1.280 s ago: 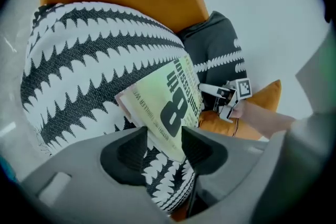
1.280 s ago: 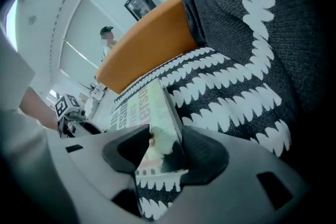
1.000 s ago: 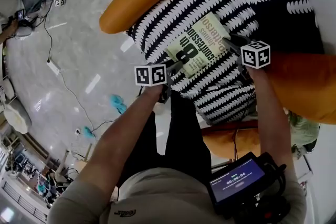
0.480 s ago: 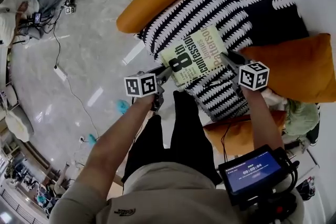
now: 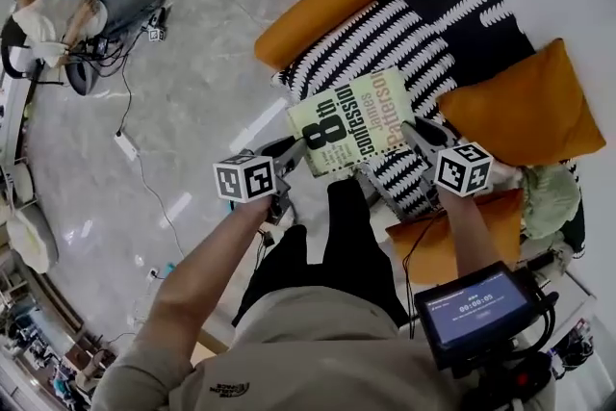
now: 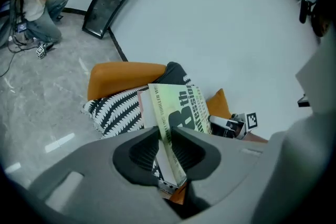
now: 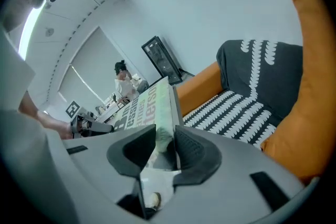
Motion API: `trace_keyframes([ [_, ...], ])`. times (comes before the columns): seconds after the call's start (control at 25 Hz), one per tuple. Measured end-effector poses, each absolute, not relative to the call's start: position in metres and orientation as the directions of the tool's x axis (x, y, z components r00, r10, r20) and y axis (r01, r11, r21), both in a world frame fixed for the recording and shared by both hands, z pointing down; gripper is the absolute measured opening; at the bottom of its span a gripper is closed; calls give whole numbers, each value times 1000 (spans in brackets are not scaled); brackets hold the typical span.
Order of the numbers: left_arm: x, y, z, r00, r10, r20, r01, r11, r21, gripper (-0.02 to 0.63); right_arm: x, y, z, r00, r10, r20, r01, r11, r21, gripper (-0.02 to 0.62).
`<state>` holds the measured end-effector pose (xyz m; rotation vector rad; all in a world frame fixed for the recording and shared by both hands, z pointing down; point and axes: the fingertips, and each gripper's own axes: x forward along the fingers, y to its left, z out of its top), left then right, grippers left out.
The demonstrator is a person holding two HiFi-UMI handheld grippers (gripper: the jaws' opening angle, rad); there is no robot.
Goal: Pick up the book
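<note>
Book (image 5: 351,120), clamped by just-tightened left gripper (image 5: 292,149) and right gripper (image 5: 416,132), now lifted off striped sofa (image 5: 385,34) to frame centre.

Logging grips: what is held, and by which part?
The book, by its opposite ends: left gripper on one, right gripper on the other, their jaws having just been closing onto it.

The book (image 5: 351,120) is up in front of the armchair (image 5: 385,34), over the seat's front edge. The left gripper (image 5: 296,149) clamps the book's left edge and the right gripper (image 5: 412,132) its right edge, their jaws having just been closing on it. A cushion (image 5: 515,106) lies on the armchair, right of the book. Well left of the book, a person (image 5: 67,10) sits on the floor.
</note>
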<state>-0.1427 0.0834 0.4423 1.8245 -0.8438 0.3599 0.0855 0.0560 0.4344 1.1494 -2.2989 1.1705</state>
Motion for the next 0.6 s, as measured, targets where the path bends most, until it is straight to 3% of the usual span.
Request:
trace_keyframes([
  [0.16, -191, 113, 381, 706, -437, 557, -689, -241, 684, 80, 39, 95, 371, -623, -553, 553, -777, 357, -518, 120],
  [0.4, -211, 121, 355, 707, -481, 519, -676, -244, 695, 76, 22, 121, 348, -621, -575, 533, -776, 358, -518, 115],
  [0.6, -269, 176, 262, 709, -548, 444, -667, -317, 674, 71, -35, 186, 264, -622, -622, 476, -774, 395, -495, 114],
])
